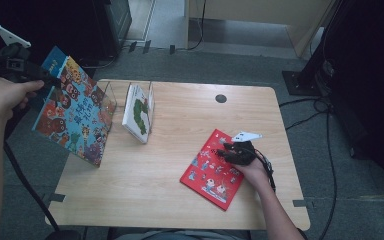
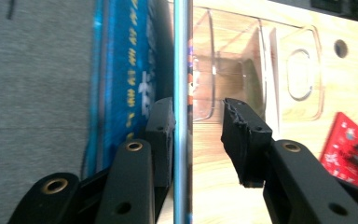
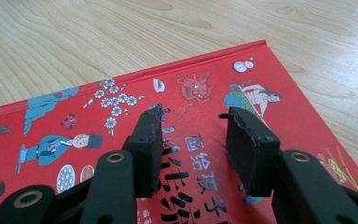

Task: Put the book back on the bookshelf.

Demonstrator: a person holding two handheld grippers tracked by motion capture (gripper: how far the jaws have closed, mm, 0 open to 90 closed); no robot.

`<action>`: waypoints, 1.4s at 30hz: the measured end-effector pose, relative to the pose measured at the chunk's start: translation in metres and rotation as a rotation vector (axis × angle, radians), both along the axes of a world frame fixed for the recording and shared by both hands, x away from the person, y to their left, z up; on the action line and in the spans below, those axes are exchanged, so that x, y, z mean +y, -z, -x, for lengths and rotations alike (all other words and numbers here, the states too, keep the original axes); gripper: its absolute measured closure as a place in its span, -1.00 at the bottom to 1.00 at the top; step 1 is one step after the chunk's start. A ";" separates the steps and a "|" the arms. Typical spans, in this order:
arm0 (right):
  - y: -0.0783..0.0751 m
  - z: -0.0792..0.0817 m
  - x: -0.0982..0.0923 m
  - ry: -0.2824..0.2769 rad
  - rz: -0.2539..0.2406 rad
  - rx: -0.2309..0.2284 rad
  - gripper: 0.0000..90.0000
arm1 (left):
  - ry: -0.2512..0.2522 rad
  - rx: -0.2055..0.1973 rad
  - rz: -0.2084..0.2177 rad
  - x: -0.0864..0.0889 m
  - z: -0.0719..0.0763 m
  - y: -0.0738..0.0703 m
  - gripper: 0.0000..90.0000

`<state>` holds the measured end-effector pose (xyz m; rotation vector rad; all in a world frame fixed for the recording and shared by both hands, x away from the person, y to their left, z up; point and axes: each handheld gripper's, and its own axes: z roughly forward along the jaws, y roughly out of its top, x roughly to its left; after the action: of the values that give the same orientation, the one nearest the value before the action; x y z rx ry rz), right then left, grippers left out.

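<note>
Left gripper (image 1: 42,80): I see it held up at the table's left edge, jaws spread. In the left gripper view the book's edge runs between them; one pad lies against it, the other stands clear. No pinch that I can confirm.
Left hand (image 1: 2,95): wrapped round the gripper body, raised off the table (image 1: 180,200).
Monster book (image 1: 75,112): a large picture book with a blue spine and a cover crowded with cartoon creatures. It stands tilted, lower corner at the table's left edge, leaning toward the clear rack.
Right gripper (image 1: 228,150): I have it low over the red book, jaws apart. In the right gripper view both pads hover just above the cover, nothing between them; whether they touch the cover I cannot tell.
Right hand (image 1: 252,167): resting at the red book's right side.
Red book (image 1: 212,170): lies flat on the table, right of centre, turned at an angle to the table edges, cover up, with small figures and black lettering.
Clear rack (image 1: 111,95): a see-through plastic book stand at the table's far left, with upright dividers.
White book (image 1: 138,112): stands slanted in the rack, green shape on its cover, well apart from the red book.
Surroundings: grey carpet and cables around the table.
</note>
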<state>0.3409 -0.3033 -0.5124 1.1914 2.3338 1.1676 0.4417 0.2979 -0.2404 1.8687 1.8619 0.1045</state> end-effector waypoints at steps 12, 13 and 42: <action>-0.001 -0.002 -0.005 0.016 0.000 0.012 0.25 | 0.114 -0.044 0.116 -0.022 0.019 0.005 0.50; -0.001 -0.002 -0.005 0.017 -0.001 0.013 0.25 | 0.128 -0.038 0.115 -0.027 0.019 0.010 0.51; -0.002 0.031 -0.042 0.112 -0.010 0.018 0.26 | 0.455 -0.006 0.156 -0.167 0.018 0.107 0.40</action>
<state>0.3104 -0.3453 -0.5106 1.3225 2.2447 1.1362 0.4236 0.1306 -0.3479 2.1202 1.3536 -0.1836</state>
